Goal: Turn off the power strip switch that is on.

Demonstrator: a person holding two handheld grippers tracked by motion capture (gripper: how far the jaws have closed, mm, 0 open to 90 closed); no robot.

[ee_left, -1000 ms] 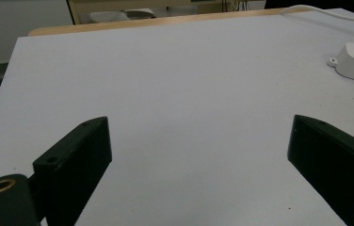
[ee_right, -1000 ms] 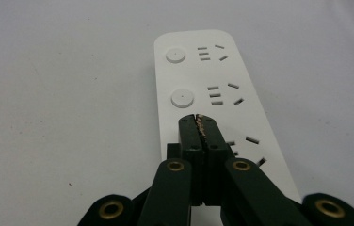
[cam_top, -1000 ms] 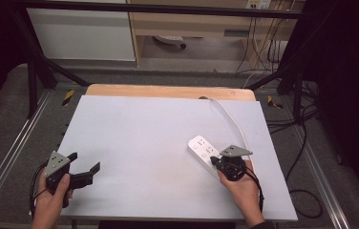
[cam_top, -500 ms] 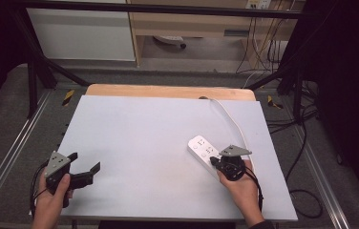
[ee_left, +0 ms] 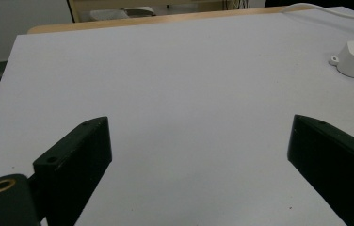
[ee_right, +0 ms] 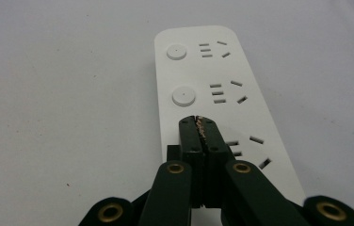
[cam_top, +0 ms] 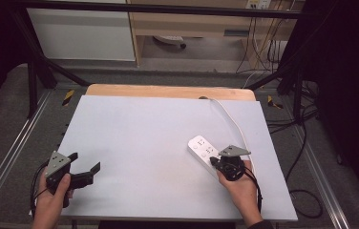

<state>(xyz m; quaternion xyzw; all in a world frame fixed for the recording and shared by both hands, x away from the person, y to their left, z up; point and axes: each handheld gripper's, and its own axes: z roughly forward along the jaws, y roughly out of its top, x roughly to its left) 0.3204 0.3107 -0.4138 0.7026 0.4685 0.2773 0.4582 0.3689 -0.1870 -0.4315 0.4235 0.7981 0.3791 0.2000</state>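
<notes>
Right claw (ee_right: 198, 123): jaws pressed fully together, nothing between them. The closed tips sit over the top face of the power strip (ee_right: 217, 94), about where a third round button would fall in line with the two visible ones; whether they touch the casing cannot be told.

Left claw (ee_left: 198, 155): jaws spread wide, holding nothing, poised over bare surface (ee_left: 165, 84) well apart from the strip.

Location of the work item: the power strip (cam_top: 205, 151) lies flat on the right half of the surface, angled, with its cord (cam_top: 230, 117) running to the far edge.

Risks, as judged:
- The strip is loose and the left claw does not brace it. A push off the vertical could skid it across the smooth sheet.
- The tips are narrow. A slight drift sideways would land them on the socket slots beside the button.

Materials and shapes: the strip is a glossy white plastic slab with rounded corners, round flush buttons and thin slots. The claws are matte black with brass-coloured pivots. The surface is a matte pale sheet over a wooden top.
</notes>
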